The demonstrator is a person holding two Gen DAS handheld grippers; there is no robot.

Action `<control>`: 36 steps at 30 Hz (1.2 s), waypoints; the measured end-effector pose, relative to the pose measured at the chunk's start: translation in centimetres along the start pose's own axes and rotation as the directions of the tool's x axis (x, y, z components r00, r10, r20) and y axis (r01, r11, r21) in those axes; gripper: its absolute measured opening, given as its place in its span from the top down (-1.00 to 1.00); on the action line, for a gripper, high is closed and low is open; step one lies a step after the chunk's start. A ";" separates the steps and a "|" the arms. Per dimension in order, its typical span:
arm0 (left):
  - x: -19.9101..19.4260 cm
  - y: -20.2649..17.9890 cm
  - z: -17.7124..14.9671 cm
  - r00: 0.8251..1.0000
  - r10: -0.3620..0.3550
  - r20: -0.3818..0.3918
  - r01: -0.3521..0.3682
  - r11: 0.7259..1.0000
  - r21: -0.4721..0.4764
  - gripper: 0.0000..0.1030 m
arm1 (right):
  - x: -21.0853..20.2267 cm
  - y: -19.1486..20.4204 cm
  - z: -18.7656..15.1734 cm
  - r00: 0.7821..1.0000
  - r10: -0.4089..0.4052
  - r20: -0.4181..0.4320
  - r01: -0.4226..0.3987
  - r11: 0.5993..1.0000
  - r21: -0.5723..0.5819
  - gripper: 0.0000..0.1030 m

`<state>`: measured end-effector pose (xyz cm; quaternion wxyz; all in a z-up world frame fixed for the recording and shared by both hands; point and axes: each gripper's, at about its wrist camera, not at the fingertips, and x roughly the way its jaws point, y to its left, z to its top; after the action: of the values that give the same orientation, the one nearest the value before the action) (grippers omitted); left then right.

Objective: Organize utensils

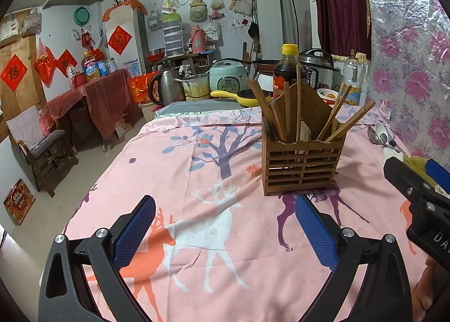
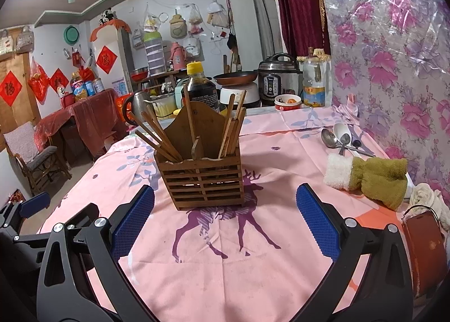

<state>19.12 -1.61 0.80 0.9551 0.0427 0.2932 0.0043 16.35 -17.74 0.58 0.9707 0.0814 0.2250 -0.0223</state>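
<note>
Wooden rack (image 2: 201,166) holds the chopsticks (image 2: 157,136); spoons (image 2: 339,137) lie right of it, beyond the towel (image 2: 374,177). Both tools, left (image 1: 225,233) and right (image 2: 225,222), gape empty. The right should probably reach over the towel and pinch one spoon's handle.

A table is wearing a pink cloth (image 2: 197,271) printed with deer and trees. A slatted wooden holder (image 2: 206,181) full of chopsticks (image 2: 157,136) is standing upright on it near the middle. Toward the flowered wall, a few spoons (image 2: 339,136) are lying together on the cloth, and just in front of them a rolled green and white towel (image 2: 371,175) is resting.
</note>
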 end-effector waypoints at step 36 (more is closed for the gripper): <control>0.4 0.1 0.1 1.000 -0.001 -0.008 0.001 1.000 -0.001 -0.89 | 0.7 0.1 0.2 1.000 0.000 -0.005 0.000 1.000 0.010 -0.89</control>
<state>19.49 -1.52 0.70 0.9539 0.0420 0.2971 0.0044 17.09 -17.66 0.50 0.9697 0.0864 0.2274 -0.0232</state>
